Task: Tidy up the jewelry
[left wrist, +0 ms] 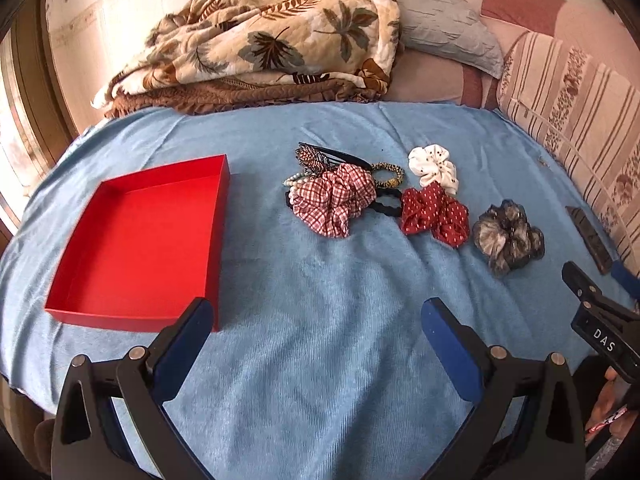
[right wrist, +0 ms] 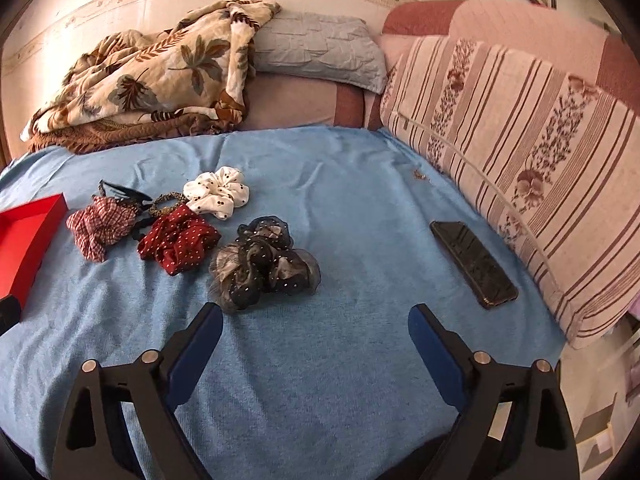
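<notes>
A red open box (left wrist: pixel 136 240) lies on the blue bedspread at the left, with nothing in it; its corner (right wrist: pixel 24 232) shows in the right wrist view. Right of it sits a cluster: a checked red scrunchie (left wrist: pixel 336 200), a leaf hair clip (left wrist: pixel 310 160), a pearl piece (left wrist: pixel 296 184), a red dotted scrunchie (left wrist: pixel 434 214), a white dotted scrunchie (left wrist: pixel 434 168) and a grey-black scrunchie (left wrist: pixel 506 236). My left gripper (left wrist: pixel 318 312) hovers open over bare cloth, nearer than the cluster. My right gripper (right wrist: pixel 316 318) is open too, its left finger close to the grey-black scrunchie (right wrist: pixel 262 264).
A dark phone (right wrist: pixel 472 264) lies on the bedspread at the right, beside a striped floral bolster (right wrist: pixel 520 184). At the far end are a leaf-print quilt (left wrist: pixel 276 40) and a grey-blue pillow (right wrist: pixel 316 52). The right gripper's body (left wrist: pixel 600 320) shows at the left view's right edge.
</notes>
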The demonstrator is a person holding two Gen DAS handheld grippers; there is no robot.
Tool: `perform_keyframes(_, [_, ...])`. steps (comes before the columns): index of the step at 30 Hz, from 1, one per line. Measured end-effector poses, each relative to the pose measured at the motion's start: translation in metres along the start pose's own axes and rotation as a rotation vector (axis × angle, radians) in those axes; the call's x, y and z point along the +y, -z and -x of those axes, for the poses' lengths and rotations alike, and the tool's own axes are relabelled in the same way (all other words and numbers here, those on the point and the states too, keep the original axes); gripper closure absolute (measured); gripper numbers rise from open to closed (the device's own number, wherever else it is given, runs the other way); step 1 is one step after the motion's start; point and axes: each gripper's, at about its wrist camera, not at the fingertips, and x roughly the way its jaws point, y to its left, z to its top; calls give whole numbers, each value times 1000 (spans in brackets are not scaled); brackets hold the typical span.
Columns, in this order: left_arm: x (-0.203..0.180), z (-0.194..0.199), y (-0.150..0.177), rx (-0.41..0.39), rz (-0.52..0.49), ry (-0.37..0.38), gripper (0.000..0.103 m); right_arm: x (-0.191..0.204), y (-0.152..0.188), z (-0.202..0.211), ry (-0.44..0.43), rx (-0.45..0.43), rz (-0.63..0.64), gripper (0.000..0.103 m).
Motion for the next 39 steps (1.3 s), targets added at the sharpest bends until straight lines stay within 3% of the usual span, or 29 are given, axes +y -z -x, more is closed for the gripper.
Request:
perform_keyframes(4, [4, -11, -15, 6, 30, 45, 6, -6, -6, -10, -20, -5, -12, 8])
perform_keyframes(6, [-1, -20, -24, 26, 17, 75, 21, -7, -9, -17, -31, 8, -18, 11])
perform_keyframes(7, [-3, -25, -29, 36, 3, 88, 23, -8, -11, -22, -41, 19, -21, 14])
perform_keyframes(15, [11, -81, -70, 55, 71, 58, 23, -6, -20, -61, -139, 79, -57, 16])
perform_keyframes(25, [0, -150, -88, 137, -12, 55, 23, 5, -30, -100, -167, 124, -63, 16])
perform_keyframes(26, [1, -152, -88, 137, -3, 67, 30, 6, -30, -102, -167, 126, -64, 20])
perform_keyframes(27, [2, -153, -87, 140, 1, 74, 50, 7, -30, -104, -167, 130, -63, 23])
perform_keyframes(28, [2, -155, -87, 152, 0, 74, 64, 8, -30, -107, -171, 143, -60, 30])
perform_keyframes(29, [1, -158, -85, 174, 0, 78, 87, 8, -30, -109, -176, 153, -60, 42])
perform_keyframes(30, [1, -158, -84, 190, 4, 92, 92, 9, -29, -112, -180, 166, -62, 50])
perform_keyframes(31, [1, -156, -83, 187, 8, 98, 92, 9, -28, -113, -175, 177, -62, 64])
perform_keyframes(32, [1, -151, -82, 174, 5, 97, 92, 8, -28, -114, -172, 185, -60, 71])
perform_keyframes(37, [0, -104, -73, 130, -5, 157, 93, 2, -28, -88, -194, 144, -67, 85])
perform_keyframes(39, [4, -83, -70, 112, -5, 182, 92, 0, -30, -70, -205, 116, -67, 85])
